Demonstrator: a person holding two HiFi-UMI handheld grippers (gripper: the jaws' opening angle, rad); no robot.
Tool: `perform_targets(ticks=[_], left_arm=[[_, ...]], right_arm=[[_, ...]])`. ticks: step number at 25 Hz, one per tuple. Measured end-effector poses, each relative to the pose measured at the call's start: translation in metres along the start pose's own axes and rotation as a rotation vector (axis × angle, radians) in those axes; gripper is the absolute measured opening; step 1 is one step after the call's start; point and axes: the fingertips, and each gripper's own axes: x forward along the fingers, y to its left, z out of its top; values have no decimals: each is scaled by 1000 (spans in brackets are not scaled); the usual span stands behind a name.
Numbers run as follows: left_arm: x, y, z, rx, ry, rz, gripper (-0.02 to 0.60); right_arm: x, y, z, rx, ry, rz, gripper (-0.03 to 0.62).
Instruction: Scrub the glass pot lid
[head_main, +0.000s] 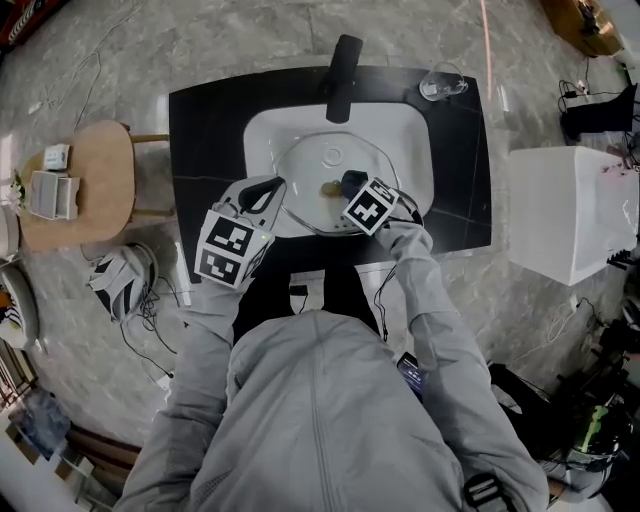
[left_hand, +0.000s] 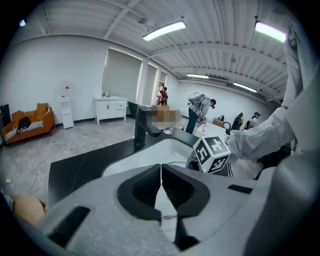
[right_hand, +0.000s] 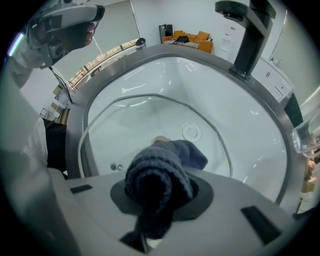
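The glass pot lid (head_main: 325, 165) lies tilted in the white sink basin (head_main: 400, 130); its steel rim and centre fitting (right_hand: 191, 132) show in the right gripper view. My left gripper (head_main: 268, 192) is at the lid's left edge, and its jaws (left_hand: 161, 192) are shut on the rim (left_hand: 169, 216). My right gripper (head_main: 348, 190) is shut on a dark blue knitted cloth (right_hand: 160, 175), whose end rests on the lid's glass (right_hand: 150, 117) near the middle. A small tan spot (right_hand: 159, 139) shows just beyond the cloth.
A black faucet (head_main: 340, 75) overhangs the basin's far side. A drinking glass (head_main: 440, 83) stands on the black counter (head_main: 200, 130) at the back right. A wooden stool (head_main: 85, 185) with small boxes is to the left, a white box (head_main: 570, 210) to the right.
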Motion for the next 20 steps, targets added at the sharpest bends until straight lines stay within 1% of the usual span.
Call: perform_targets(ticks=[4,11,13,16,19,20], left_arm=[[-7,9,-6,11,0,-32,28],[-22,29,-18,42,13,-82,29],[-25,36,-21,50,19,-87,29],[-30,46,-25,53,21,-83,28],[-32,48,-26,45,21,-88,28],[-32,48,-26,43,21,-90,28]], right_arm=[[5,17,20,25,3,-4,89],[14,49,63,37,-18,44,88],[17,54,70,58,-22,65,88],[22,59,73,120,-10,112,89],[23,69,83,142,-37,176,89],[23,69,85,149,-41,184,89]])
